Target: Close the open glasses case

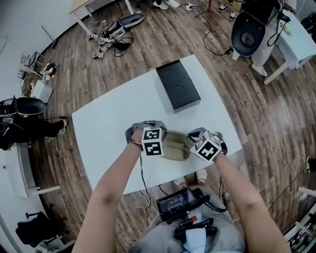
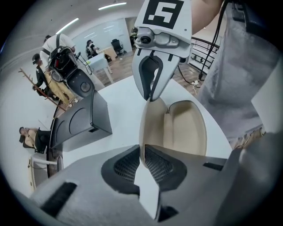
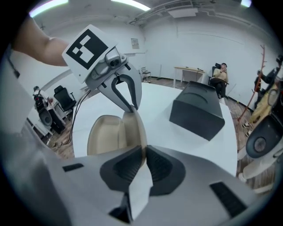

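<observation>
Now, glasses case (image 1: 176, 147) open, left tool (image 2: 141, 154), right tool (image 3: 144, 154) pinching opposite ends of raised half

The room looks like an open-plan office or lab. A wood-plank floor (image 1: 232, 84) runs under white work tables (image 1: 108, 128), with tangled cables (image 1: 111, 39) at upper left. Ceiling strip lights (image 3: 128, 3) run along the top, an office chair (image 3: 63, 96) stands at left, and a person (image 3: 219, 74) sits by a far desk (image 3: 188, 69).

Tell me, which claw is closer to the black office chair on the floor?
Left. The left claw clamps the glasses case at the end toward the black office chair; the right claw clamps the opposite end, farther away.
</observation>
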{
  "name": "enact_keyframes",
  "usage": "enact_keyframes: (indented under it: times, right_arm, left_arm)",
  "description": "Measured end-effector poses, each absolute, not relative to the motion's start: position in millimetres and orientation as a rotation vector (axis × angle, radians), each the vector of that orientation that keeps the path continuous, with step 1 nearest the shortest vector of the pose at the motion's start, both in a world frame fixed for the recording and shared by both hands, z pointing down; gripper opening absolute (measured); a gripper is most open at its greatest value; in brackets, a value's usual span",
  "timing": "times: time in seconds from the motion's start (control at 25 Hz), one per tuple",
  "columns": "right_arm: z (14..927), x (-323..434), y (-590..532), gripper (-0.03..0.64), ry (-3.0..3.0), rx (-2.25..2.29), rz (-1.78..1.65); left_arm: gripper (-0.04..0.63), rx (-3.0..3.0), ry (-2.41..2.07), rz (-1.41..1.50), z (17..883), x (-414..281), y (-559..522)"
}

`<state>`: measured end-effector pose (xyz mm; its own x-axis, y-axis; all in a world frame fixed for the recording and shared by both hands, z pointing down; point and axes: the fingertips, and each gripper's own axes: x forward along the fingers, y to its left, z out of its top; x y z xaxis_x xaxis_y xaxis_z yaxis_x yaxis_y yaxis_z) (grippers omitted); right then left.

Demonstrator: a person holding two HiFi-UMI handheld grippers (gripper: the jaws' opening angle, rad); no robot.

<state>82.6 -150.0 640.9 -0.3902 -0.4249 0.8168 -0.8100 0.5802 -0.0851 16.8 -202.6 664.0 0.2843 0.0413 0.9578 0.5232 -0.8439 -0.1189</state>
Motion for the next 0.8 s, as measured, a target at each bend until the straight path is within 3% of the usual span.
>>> enact_keyframes:
  times: [0.4, 0.8]
  right_arm:
    - [637.2, 50.7, -166.4, 0.049, -2.08, 0.554, 0.22]
    - [624.0, 38.4, -166.8, 0.048, -2.09, 0.511, 0.051]
  left_arm:
    - [0.048, -2.448, -0.046, -1.648, 657.1, -29.1, -174.4]
    - [0.048, -2.494, 0.143, -1.561, 645.6, -40.6, -169.3]
